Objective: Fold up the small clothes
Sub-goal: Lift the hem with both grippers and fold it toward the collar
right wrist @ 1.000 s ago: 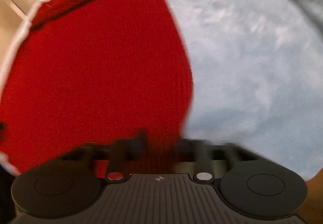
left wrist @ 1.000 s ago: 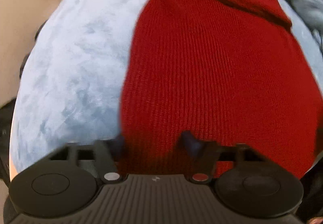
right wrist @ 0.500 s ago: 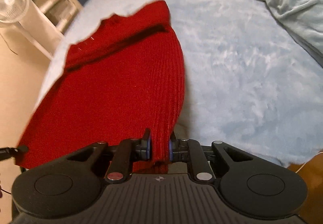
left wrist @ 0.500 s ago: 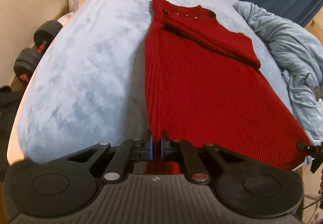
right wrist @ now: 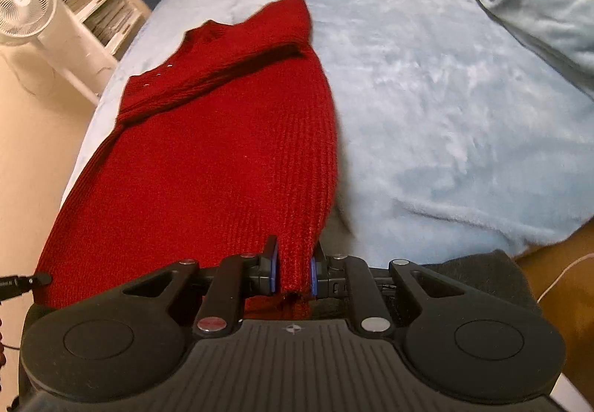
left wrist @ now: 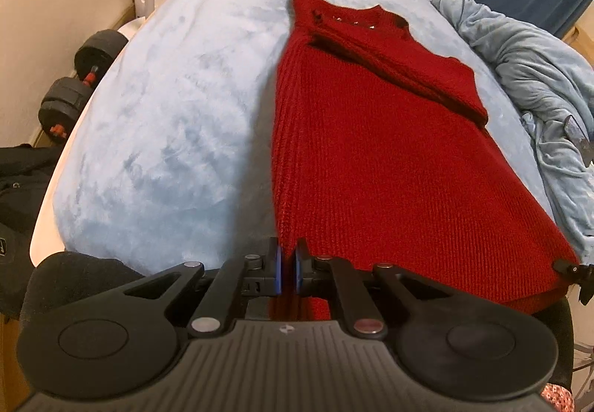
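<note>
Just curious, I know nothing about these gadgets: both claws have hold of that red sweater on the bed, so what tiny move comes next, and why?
Probably carry both bottom corners forward toward the collar. The left gripper and right gripper each have jaws closed on the hem of the red sweater, whose sleeves already lie folded across it.

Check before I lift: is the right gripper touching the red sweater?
Touching. Right wrist view: the right gripper pinches the red sweater hem between its pads.

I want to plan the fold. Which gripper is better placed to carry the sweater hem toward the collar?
Neither alone: left gripper and right gripper each pinch a hem corner of the red sweater.
</note>
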Action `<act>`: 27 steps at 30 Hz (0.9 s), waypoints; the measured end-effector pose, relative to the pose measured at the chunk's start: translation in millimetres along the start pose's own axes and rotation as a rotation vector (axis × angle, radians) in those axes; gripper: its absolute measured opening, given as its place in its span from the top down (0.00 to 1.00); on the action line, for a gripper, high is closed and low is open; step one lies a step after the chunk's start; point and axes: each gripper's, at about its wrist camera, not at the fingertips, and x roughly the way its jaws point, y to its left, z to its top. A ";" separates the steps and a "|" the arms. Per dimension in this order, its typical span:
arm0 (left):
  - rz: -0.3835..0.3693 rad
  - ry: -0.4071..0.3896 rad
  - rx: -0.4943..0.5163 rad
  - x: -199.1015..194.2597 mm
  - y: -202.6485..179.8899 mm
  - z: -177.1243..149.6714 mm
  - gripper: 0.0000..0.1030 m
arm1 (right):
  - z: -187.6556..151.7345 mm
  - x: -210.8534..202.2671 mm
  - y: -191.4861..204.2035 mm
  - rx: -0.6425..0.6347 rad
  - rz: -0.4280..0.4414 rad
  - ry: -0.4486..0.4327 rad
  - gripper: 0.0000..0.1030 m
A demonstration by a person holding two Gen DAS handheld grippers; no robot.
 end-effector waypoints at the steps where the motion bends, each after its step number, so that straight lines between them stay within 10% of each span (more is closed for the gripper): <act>1: -0.005 -0.003 -0.001 -3.3 -0.2 0.1 0.94 | 0.5 -5.5 1.7 -0.001 0.007 -0.009 0.85; 16: -0.056 0.095 -0.066 -46.7 20.5 -51.5 0.94 | -34.5 -59.3 -23.4 0.141 0.031 0.082 0.85; 21: -0.069 0.068 -0.129 -45.8 15.1 18.7 0.94 | 41.1 -52.7 -12.7 0.151 0.078 0.066 0.84; 27: -0.072 -0.054 -0.101 -7.6 -17.0 199.6 0.94 | 211.1 10.5 1.7 0.170 0.078 0.000 0.84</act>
